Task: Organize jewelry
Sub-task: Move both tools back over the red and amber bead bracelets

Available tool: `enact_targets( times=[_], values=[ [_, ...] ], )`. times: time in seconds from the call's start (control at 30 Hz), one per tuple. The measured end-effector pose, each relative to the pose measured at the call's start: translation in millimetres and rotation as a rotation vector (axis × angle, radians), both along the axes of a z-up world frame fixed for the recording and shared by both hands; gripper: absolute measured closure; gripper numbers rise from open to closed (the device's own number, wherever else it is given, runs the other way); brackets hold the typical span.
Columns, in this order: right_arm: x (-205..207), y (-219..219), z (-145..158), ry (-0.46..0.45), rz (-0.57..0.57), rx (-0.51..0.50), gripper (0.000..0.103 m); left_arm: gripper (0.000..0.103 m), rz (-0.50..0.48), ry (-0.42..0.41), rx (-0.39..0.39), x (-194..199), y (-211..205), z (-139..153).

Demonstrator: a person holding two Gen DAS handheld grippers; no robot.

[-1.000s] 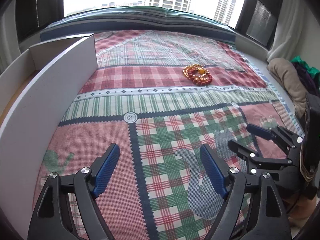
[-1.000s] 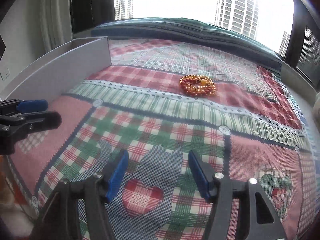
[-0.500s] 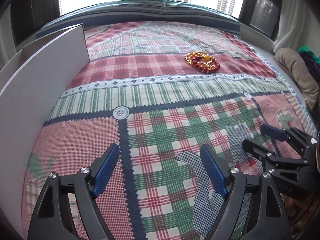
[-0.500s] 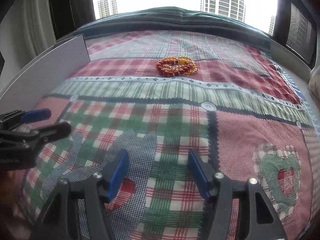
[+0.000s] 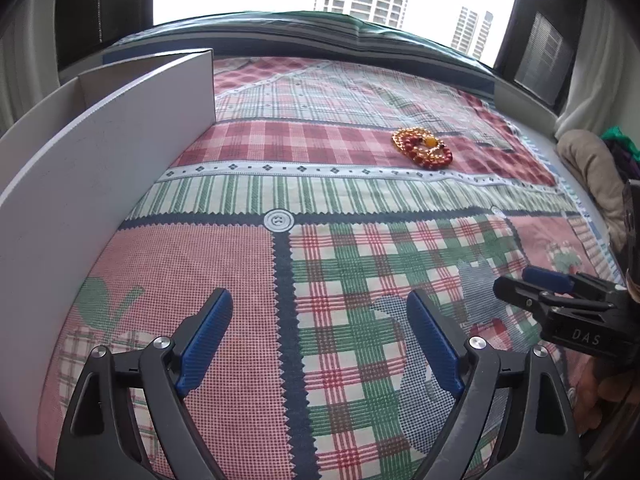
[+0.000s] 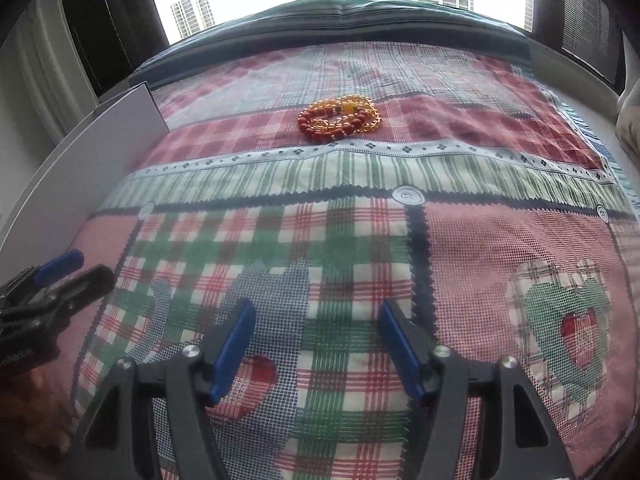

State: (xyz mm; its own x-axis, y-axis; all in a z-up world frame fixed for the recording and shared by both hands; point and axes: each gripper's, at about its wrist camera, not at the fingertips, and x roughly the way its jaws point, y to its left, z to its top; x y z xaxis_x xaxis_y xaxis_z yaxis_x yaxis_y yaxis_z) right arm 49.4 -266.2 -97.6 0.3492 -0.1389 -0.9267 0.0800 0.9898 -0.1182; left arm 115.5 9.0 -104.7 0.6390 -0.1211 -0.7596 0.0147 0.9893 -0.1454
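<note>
**Beaded jewelry not yet reached; both claws empty above the quilt**

A small heap of beaded jewelry is seen lying on the patchwork quilt, on a red-checked band toward the far side, well apart from both grippers. Red beads, amber beads and one larger yellow bead can be made out in it; whether it is one strand or several cannot be told. A white box with upright walls is stood along the left edge of the quilt, and its inside is largely hidden from both views.

The left gripper is held low over the near part of the quilt with its jaws wide apart and opening, and nothing is found between them. The right gripper is held just beside it, likewise pointed down at the fabric; its jaws are apart and opening, and only cloth is seen between them.

The step in hand is judged to be the approach: nothing is gripped, and the beads are untouched. For the next move, one gripper would need to be carried forward across the quilt to the heap, lowered so that its pads straddle the beads, and closed gently. Since the strands lie flat on soft cloth, fabric could be pinched along with them, and loose loops may slide out. The white box is taken to be the likely destination, though this is not shown.
</note>
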Motion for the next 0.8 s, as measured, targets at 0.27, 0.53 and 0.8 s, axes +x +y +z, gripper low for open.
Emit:
enact_targets(
  times=[0.27, 0.53, 0.8],
  values=[
    [16.2, 1.6, 10.4, 0.037, -0.007, 0.076, 0.037, 0.013, 0.037, -0.010, -0.009, -9.1, 12.0, 0.5],
    [39.1, 0.6, 8.7, 0.079, -0.001, 0.122, 0.037, 0.012, 0.076, -0.022, -0.019, -15.7, 23.8, 3.8],
    [84.5, -66.5, 39.2, -0.022, -0.122, 0.172, 0.037, 0.012, 0.094, -0.029, -0.020, -21.1, 26.8, 5.3]
  ],
)
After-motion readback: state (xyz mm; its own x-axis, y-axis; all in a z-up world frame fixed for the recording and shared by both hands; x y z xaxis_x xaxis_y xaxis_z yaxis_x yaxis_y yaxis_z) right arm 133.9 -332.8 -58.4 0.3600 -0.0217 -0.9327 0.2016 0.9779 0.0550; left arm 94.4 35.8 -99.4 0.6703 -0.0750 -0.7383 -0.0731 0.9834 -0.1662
